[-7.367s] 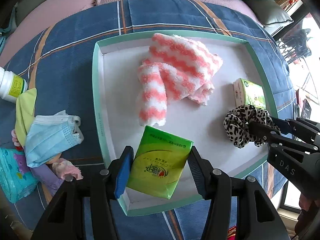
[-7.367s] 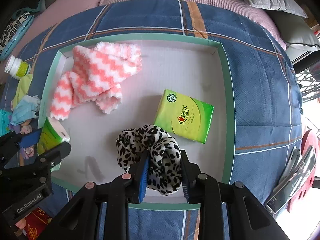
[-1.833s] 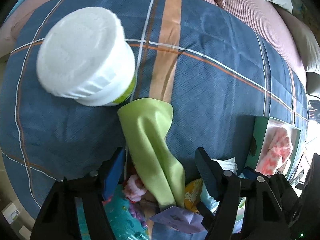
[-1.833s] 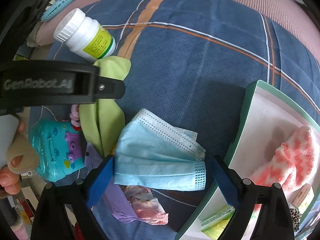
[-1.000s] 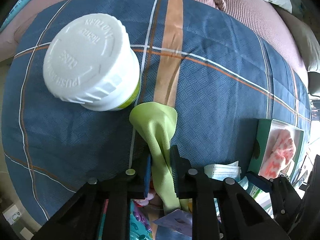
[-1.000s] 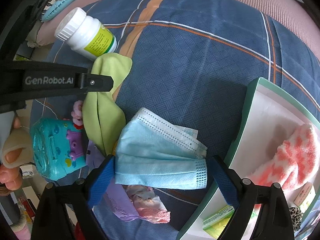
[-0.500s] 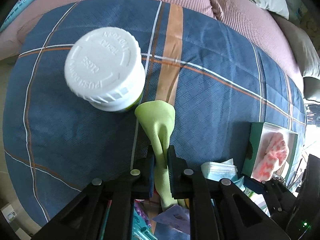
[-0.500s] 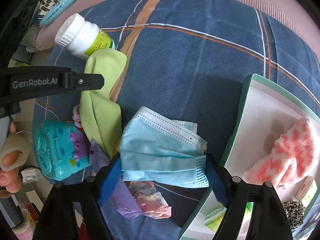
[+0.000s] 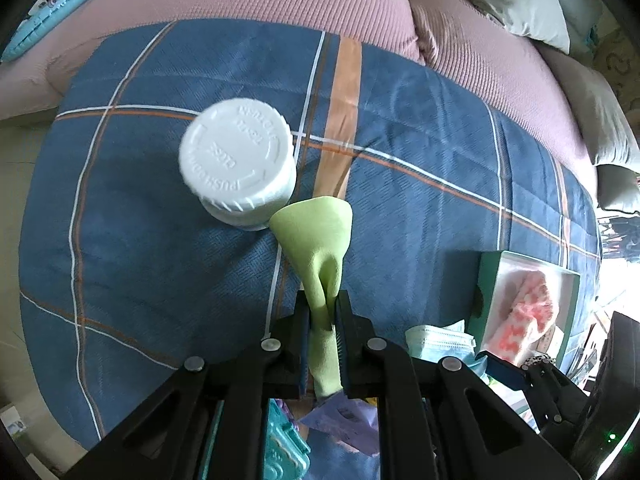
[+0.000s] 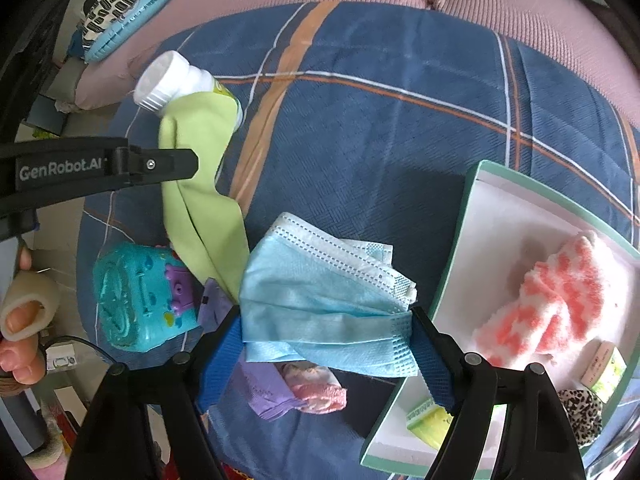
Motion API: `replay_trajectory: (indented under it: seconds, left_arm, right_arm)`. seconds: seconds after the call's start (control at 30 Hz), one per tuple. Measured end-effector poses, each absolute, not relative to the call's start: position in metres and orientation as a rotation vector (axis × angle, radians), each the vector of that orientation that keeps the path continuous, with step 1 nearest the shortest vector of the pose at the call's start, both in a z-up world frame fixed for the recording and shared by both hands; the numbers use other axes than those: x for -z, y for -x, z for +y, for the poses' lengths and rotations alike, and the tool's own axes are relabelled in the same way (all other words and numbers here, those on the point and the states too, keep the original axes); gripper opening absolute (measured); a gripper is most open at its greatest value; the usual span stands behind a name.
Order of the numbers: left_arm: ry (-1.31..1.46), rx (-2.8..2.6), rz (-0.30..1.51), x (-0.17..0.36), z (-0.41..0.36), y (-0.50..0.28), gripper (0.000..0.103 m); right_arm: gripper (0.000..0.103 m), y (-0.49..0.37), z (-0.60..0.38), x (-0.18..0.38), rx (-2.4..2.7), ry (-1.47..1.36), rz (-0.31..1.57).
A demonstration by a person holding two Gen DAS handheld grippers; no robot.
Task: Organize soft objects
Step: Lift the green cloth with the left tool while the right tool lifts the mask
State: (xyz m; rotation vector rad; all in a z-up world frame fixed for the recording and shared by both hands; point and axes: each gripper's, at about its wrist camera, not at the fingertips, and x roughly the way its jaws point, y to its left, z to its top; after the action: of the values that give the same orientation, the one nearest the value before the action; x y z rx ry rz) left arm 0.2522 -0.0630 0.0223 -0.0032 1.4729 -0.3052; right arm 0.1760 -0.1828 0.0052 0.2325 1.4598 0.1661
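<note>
1. Blue plaid blanket point(image 10: 360, 128) covers the soft bed, and pink cushions point(image 9: 248, 4) sit along the top of both views.
2. At the right edge of the right view sits the tray point(image 10: 460, 248). A pink towel point(image 10: 548, 300), a spotted scrunchie point(image 10: 580, 412) and tissue packs point(image 10: 428, 416) lie in it.
3. The left gripper point(image 9: 323, 320) is at the bottom middle of its view. Its tongs are squeezed together on the green cloth point(image 9: 316, 240).
4. The cloth's top end fans out right beside the white bottle point(image 9: 236, 160). I cannot tell if they touch. Lift slowly so the cloth does not tip the bottle.
5. The cloth's low end hangs down toward a purple cloth point(image 10: 260, 392) and a teal toy point(image 10: 140, 300). I think it could drag them, so lift it high first.
6. The right gripper point(image 10: 326, 340) is at the bottom middle of its view. Its tongs are wide apart, but their blue pads touch both ends of the blue mask point(image 10: 320, 292). They seem to hold it.
7. The mask is floppy and folded. A firm squeeze keeps it from slipping out.
8. Next, I think both soft things go right, to the tray. Put them on the bare white part, not on top of the towel.
9. Keep the two grippers apart so they do not bump.
</note>
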Motion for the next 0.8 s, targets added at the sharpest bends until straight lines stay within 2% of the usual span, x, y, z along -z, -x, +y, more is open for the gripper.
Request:
replay_trajectory:
  seconds: [0.8]
  left_arm:
    - [0.002,0.313,1.351,-0.096,-0.056,-0.216,0.012]
  right_arm:
    - [0.081,-0.135,-0.201,-0.082,-0.141,-0.222,1.378]
